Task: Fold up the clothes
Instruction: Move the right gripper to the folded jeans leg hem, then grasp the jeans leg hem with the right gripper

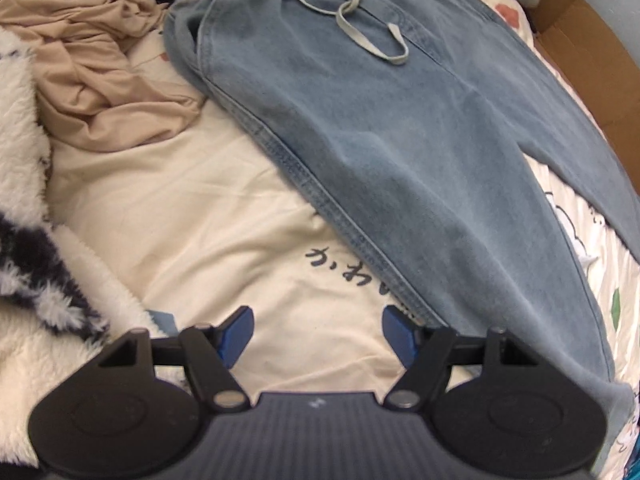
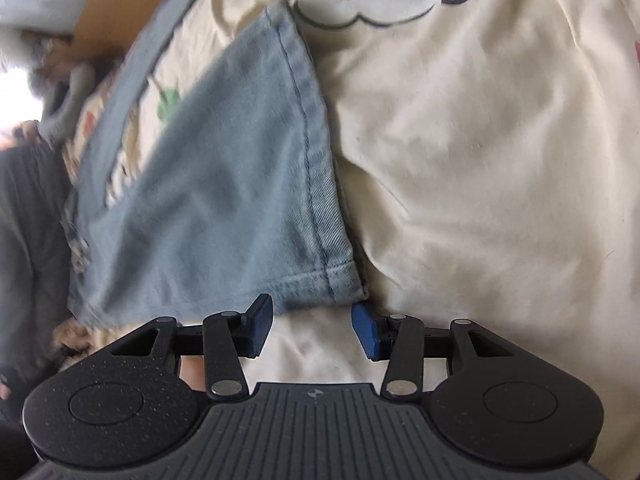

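So here's where I'm at: big cream duvet (image 1: 192,208) with cartoon prints covering the bed, and the light blue jeans (image 1: 400,140) laid flat across it, waistband and drawstring (image 1: 352,12) at the far end, legs running toward me. A crumpled beige garment (image 1: 92,60) and a fluffy white blanket (image 1: 24,160) sit off to the side, well apart from the denim, so nothing should get dragged into the fold.

My left gripper (image 1: 318,334) hangs over bare duvet with its jaws wide and nothing between them; one blue pad sits just beside the outer seam of the near leg. My right gripper (image 2: 312,330) is also released and empty, parked right at the hem (image 2: 316,284) of a leg cuff, with the cuff corner just past the fingertips.

My guess for doing this bit well: grab both layers of the hem, not just the top one. I'd pinch close to the side seam where the denim is stiffest. Left should shift onto the fabric edge before closing, or it'll just bite bedding. Then lift both evenly so the leg doesn't twist.
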The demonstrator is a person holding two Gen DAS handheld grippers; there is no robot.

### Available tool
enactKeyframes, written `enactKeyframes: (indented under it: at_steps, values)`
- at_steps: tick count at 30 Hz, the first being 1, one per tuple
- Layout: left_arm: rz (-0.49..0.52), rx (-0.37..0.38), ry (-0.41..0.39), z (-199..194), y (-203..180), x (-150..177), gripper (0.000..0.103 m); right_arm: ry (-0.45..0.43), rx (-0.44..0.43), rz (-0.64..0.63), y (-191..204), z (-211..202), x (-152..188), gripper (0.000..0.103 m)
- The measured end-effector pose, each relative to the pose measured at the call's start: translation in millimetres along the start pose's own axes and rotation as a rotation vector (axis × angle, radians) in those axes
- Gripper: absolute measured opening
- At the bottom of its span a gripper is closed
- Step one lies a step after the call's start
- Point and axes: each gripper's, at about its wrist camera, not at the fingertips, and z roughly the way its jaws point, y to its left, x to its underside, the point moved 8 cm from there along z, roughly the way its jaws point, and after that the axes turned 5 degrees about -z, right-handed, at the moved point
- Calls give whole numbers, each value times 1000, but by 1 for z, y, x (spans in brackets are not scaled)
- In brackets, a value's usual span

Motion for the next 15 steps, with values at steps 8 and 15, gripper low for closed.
enactKeyframes:
  at_steps: [8, 15]
  values:
    - [-16, -3, -13, 10, 0, -5, 73, -62, -86, -41, 30, -26, -16, 51]
    - [-37, 31, -15, 22, -1, -4, 72, -36, -72, 62, 14, -3, -26, 40]
